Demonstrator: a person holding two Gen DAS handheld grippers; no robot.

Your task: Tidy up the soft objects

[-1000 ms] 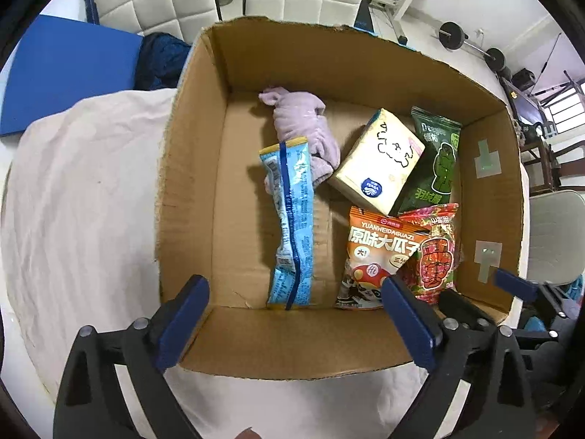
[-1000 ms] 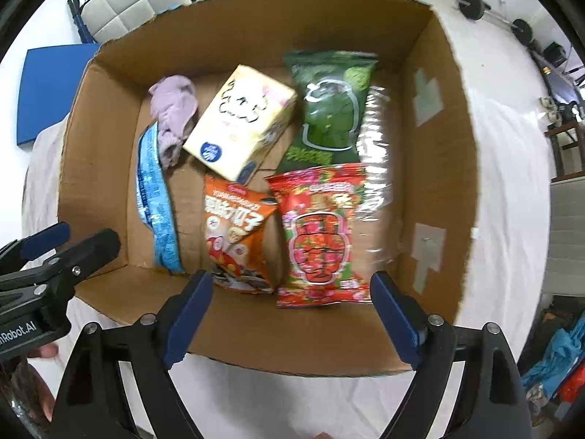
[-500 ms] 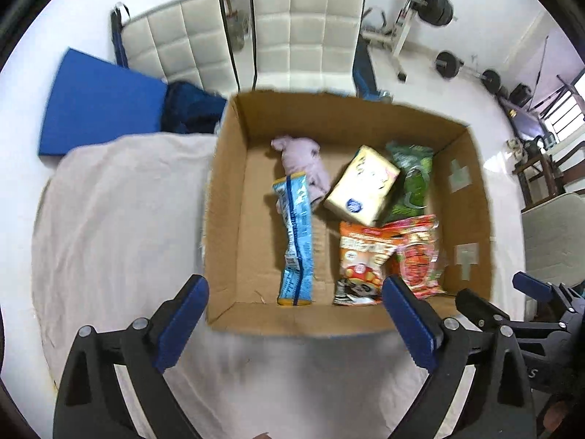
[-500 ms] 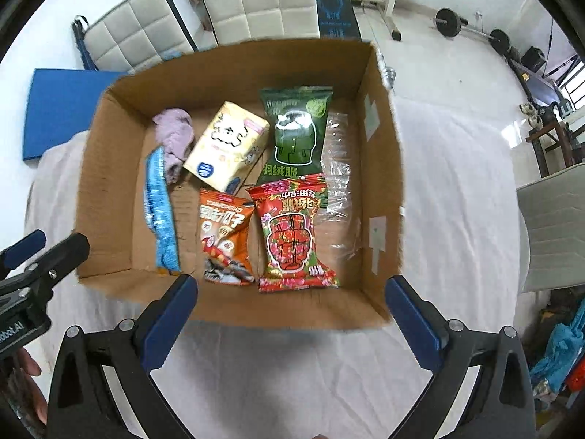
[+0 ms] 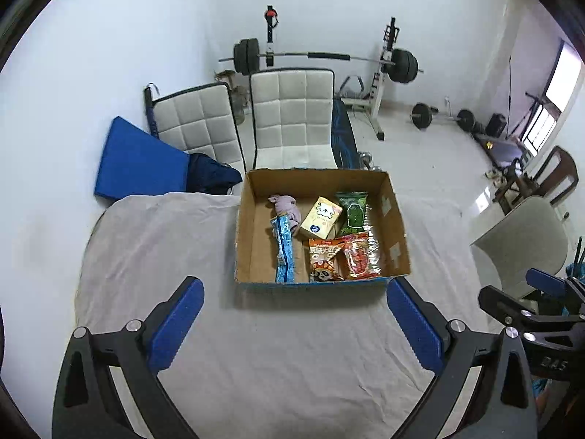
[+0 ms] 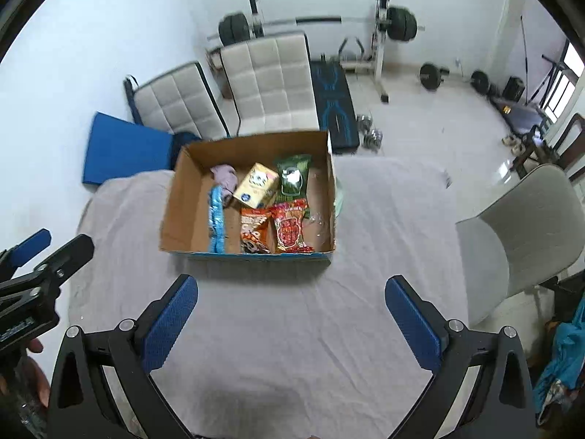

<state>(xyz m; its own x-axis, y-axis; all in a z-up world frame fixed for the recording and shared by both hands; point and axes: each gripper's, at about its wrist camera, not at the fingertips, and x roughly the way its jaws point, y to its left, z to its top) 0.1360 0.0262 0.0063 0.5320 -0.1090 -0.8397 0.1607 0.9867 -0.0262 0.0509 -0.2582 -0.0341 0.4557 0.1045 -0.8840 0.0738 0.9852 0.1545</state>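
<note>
An open cardboard box [image 5: 248, 248] [image 6: 182, 201] stands on the cloth-covered table [image 5: 292, 347]. Inside lie a lilac cloth [image 5: 287, 206] [image 6: 226, 177], a long blue packet [image 5: 285, 252] [image 6: 216, 219], a yellow tissue pack [image 5: 321, 217] [image 6: 256, 184], a green packet [image 5: 353, 214], an orange snack bag [image 5: 323, 259] and a red snack bag [image 5: 360, 256] [image 6: 290, 228]. My left gripper [image 5: 294, 287] hangs high above the table in front of the box, its jaws opening with nothing between them. My right gripper [image 6: 290, 282] hangs beside it, open and empty.
Two white padded chairs [image 5: 292, 117] stand behind the table, with a blue mat [image 5: 135, 161] at their left. A barbell rack [image 5: 329, 58] is at the back wall. A pale chair [image 6: 519, 234] stands at the table's right edge.
Both grippers have risen and pulled back from the box, which now looks much smaller. The room behind has come into view. The box's contents have not moved.
</note>
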